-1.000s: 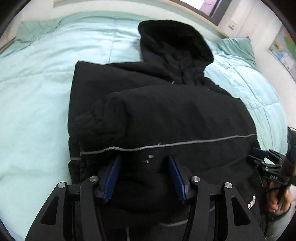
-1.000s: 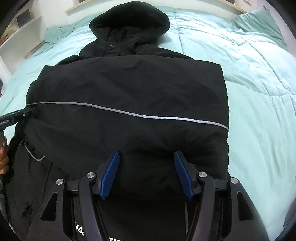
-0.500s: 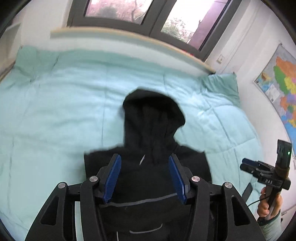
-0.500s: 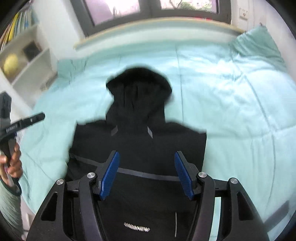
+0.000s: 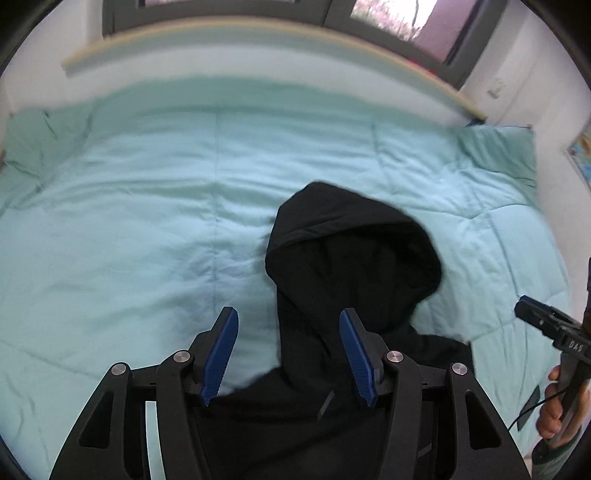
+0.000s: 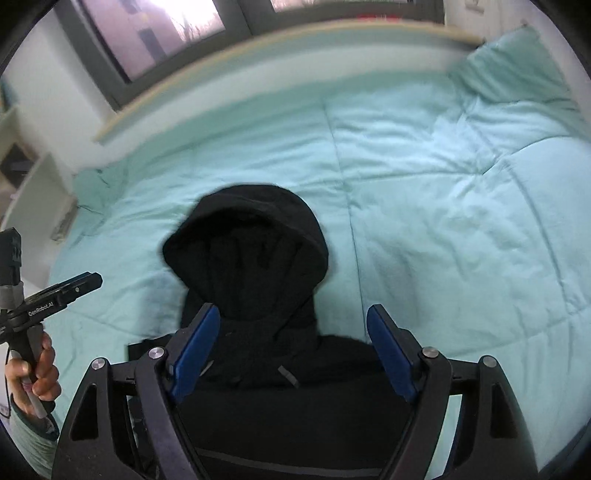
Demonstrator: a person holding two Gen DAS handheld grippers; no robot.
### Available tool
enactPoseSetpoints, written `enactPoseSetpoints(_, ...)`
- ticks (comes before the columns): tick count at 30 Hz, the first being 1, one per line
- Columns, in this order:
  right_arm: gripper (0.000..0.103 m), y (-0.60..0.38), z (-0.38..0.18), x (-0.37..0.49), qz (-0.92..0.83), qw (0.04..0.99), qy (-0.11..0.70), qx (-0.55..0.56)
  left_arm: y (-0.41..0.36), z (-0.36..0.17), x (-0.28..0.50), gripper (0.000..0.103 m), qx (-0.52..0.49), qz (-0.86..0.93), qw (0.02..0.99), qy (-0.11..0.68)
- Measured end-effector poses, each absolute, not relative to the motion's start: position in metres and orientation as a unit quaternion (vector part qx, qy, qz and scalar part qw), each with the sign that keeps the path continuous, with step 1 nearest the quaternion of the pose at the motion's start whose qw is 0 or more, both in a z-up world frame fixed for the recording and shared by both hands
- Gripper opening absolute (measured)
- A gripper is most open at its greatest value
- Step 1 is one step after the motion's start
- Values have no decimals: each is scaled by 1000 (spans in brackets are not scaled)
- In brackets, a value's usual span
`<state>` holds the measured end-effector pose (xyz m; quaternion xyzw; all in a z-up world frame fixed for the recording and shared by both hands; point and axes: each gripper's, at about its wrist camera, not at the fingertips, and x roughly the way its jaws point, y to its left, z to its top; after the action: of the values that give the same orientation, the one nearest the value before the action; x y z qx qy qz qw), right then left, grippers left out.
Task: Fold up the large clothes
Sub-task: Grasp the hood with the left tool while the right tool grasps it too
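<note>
Your left gripper [image 5: 288, 354] had its jaws apart with nothing between the blue pads [image 5: 221, 354], and they had just been opening a little. Your right gripper [image 6: 291, 350] had its jaws wide apart and also empty, as they had just been opening further. Both grippers were above the black hooded jacket [image 6: 258, 295], not touching it. The jacket lay folded on the light green bed cover [image 5: 129, 221], with its hood [image 5: 351, 251] pointing to the window [image 6: 155, 33]. Your right hand [image 5: 557, 410] was at the edge of the left view.

Bedroom: quilted bed [image 5: 147, 206], pillow [image 6: 517, 66], window [image 6: 147, 33].
</note>
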<state>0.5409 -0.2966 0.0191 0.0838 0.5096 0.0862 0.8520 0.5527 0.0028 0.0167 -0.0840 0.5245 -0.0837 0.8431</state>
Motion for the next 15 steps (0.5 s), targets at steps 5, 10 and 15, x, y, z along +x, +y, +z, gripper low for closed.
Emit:
enactPoseSetpoints(5, 84, -293, -50, 592, 85, 835, 538, 73, 5, -54, 607, 59, -109, -86, 821, 554)
enactPoseSetpoints(10, 84, -283, -98, 625, 85, 824, 556, 75, -7, -90, 638, 59, -108, -89, 821, 553)
enactPoseSetpoints(15, 34, -277, -113, 647, 70, 824, 558, 73, 9, -94, 656, 9, -149, -81, 826, 538)
